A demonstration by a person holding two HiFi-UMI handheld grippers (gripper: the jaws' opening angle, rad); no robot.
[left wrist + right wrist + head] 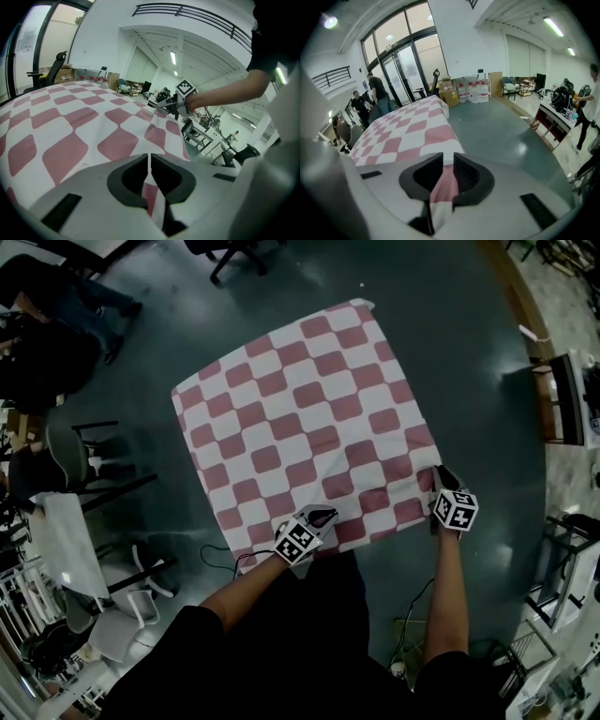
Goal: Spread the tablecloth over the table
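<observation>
A red-and-white checked tablecloth lies spread flat over the table, which it hides completely. My left gripper is at the cloth's near edge, left of the middle. In the left gripper view that gripper is shut, with a thin fold of the tablecloth pinched between its jaws. My right gripper is at the near right corner. In the right gripper view it holds a bunched pink piece of the tablecloth between narrowly set jaws. The right gripper also shows in the left gripper view, beyond the cloth's edge.
Dark green floor surrounds the table. Chairs stand close on the left and an office chair at the far side. A desk sits at the right. People stand by the glass doors, near boxes and water bottles.
</observation>
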